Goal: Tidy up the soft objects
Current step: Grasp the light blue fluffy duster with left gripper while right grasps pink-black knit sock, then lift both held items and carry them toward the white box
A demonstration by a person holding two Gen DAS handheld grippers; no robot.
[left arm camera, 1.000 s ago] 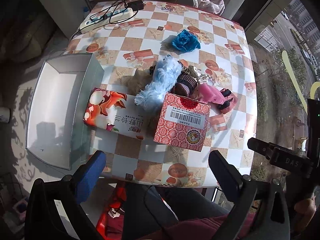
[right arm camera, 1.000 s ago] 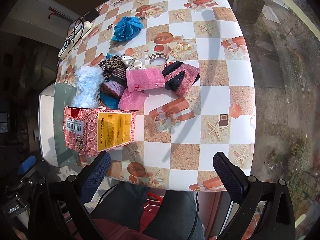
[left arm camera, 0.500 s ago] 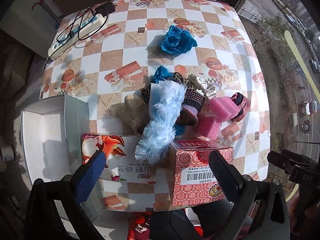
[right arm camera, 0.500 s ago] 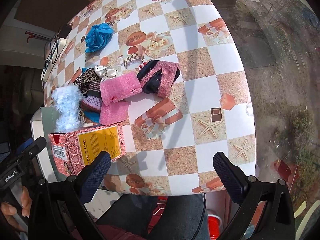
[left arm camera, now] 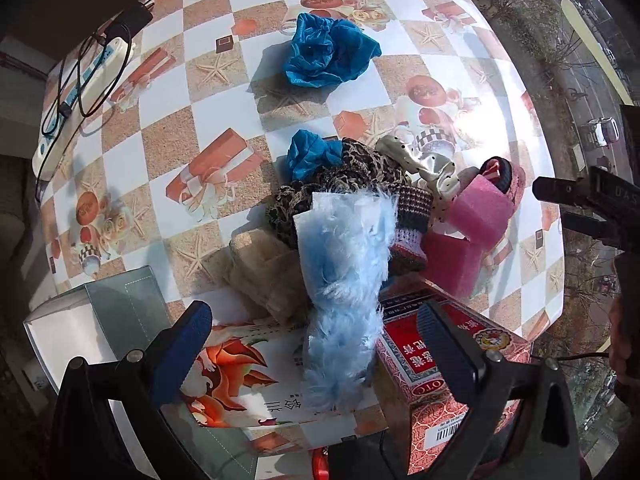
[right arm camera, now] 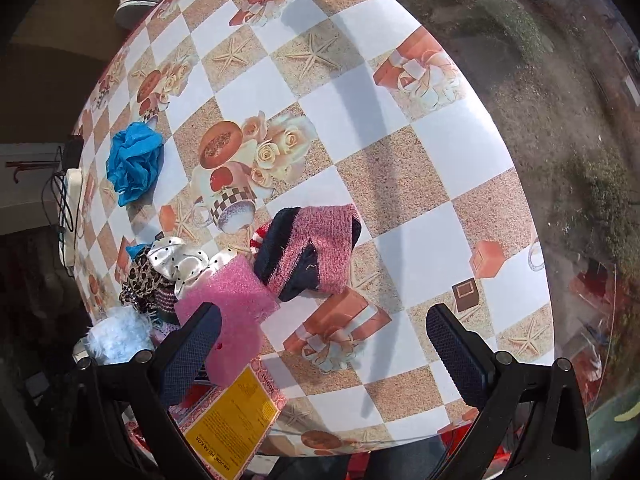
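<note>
A heap of soft things lies mid-table: a fluffy light-blue piece (left arm camera: pixel 344 276), leopard-print cloth (left arm camera: pixel 352 176), a tan cloth (left arm camera: pixel 264 268), pink foam blocks (left arm camera: pixel 480 208), a white dotted bow (right arm camera: pixel 180 260) and a pink-and-navy knit sock (right arm camera: pixel 312 252). A crumpled blue cloth (left arm camera: pixel 328 56) lies apart, farther back. My left gripper (left arm camera: pixel 312 344) is open and empty, low over the light-blue piece. My right gripper (right arm camera: pixel 324 348) is open and empty above the table, just in front of the sock and the pink foam (right arm camera: pixel 232 312).
A red patterned box (left arm camera: pixel 440 372) and a flat white-and-orange box (left arm camera: pixel 236 376) sit at the near edge. A grey open bin (left arm camera: pixel 100 320) stands at the left. A power strip with cables (left arm camera: pixel 84 88) lies far left. The table edge (right arm camera: pixel 532 240) drops off at the right.
Both grippers have moved forward and down toward the heap. The left one now hangs over the light-blue piece, the right one close to the sock. Nothing was grasped.
</note>
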